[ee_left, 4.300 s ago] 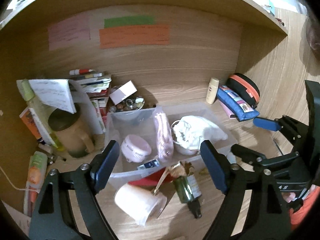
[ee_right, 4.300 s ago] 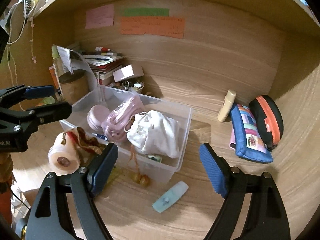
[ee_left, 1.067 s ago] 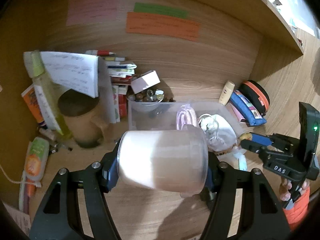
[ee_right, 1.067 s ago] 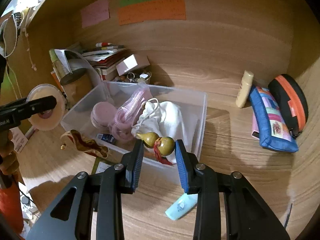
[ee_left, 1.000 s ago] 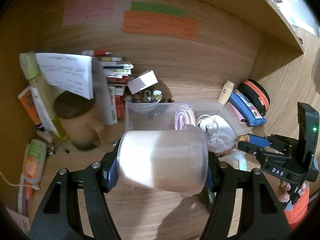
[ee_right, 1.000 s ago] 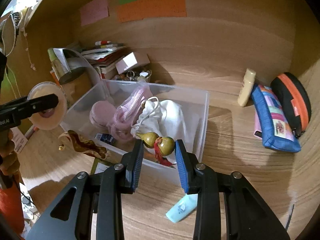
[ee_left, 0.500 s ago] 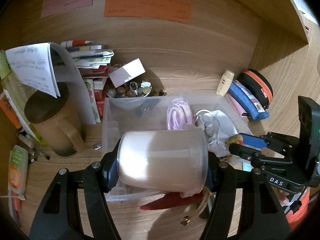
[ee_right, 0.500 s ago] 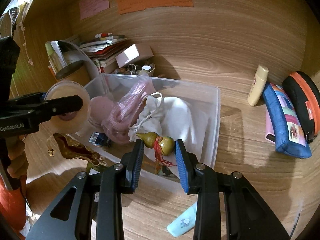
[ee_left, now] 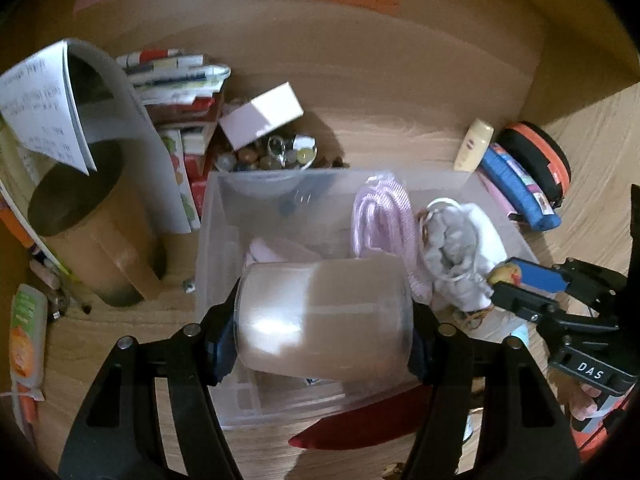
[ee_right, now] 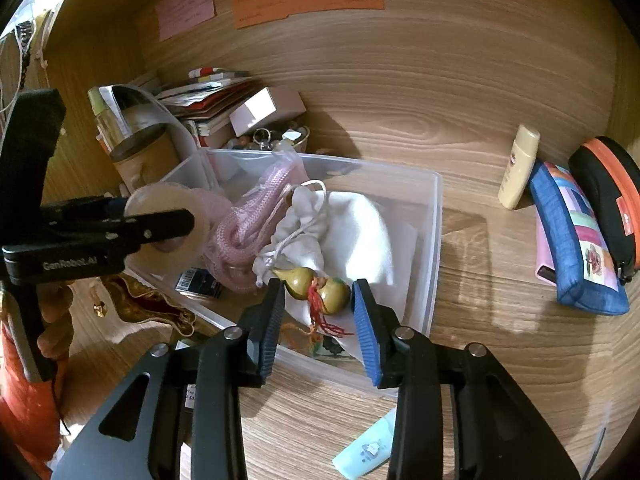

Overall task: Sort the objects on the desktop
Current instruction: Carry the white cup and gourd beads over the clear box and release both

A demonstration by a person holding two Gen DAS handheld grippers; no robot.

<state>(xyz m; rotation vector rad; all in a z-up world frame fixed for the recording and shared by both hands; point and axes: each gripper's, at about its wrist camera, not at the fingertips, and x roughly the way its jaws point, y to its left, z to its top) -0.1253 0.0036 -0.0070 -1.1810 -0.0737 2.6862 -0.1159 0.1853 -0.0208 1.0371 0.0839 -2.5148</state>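
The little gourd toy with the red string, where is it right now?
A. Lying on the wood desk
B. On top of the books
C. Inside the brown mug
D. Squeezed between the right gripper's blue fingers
D: the gourd sits pinched in the right gripper, held above the clear bin.
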